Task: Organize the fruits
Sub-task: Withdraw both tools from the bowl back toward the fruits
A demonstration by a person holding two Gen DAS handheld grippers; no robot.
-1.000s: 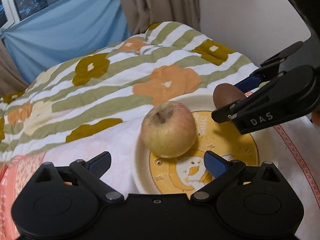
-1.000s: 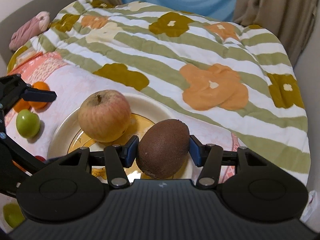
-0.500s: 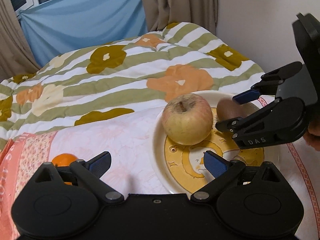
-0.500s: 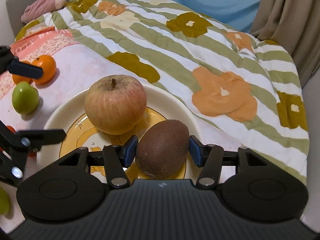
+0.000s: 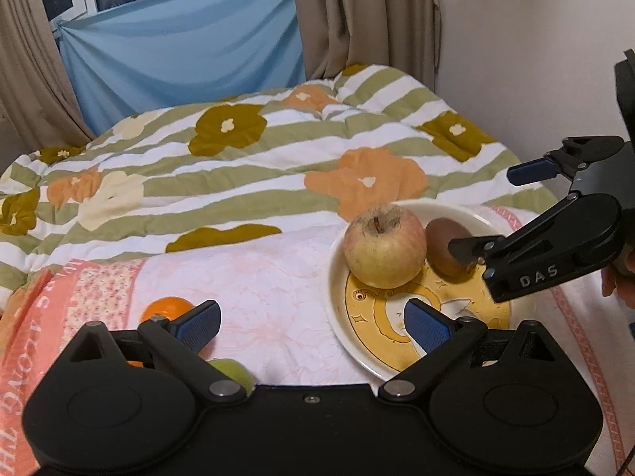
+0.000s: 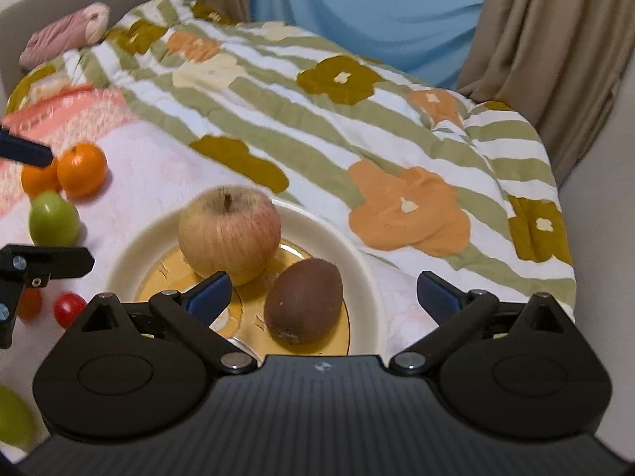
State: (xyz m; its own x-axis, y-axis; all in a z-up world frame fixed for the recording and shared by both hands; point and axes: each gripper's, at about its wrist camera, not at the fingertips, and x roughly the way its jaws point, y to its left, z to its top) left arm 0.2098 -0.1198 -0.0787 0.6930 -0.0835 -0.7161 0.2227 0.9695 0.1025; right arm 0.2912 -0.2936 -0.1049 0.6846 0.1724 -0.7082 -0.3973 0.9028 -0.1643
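A brown, fuzzy kiwi (image 6: 303,300) is lying on its side on the yellow-centred, cream-rimmed plate (image 6: 363,261), sitting between the spread jaws of the right gripper (image 6: 323,295) – touching neither. A blushed yellow apple (image 6: 229,232) is standing stem-up on the same plate, just beyond the left-hand jaw and close beside the kiwi. Off the plate, well to the left of those jaws, two oranges (image 6: 81,169), a green fruit (image 6: 53,219) and small red fruits (image 6: 68,309) are resting on the pink cloth – loosely grouped.

"DAS" on the right hand-held gripper (image 5: 492,214).
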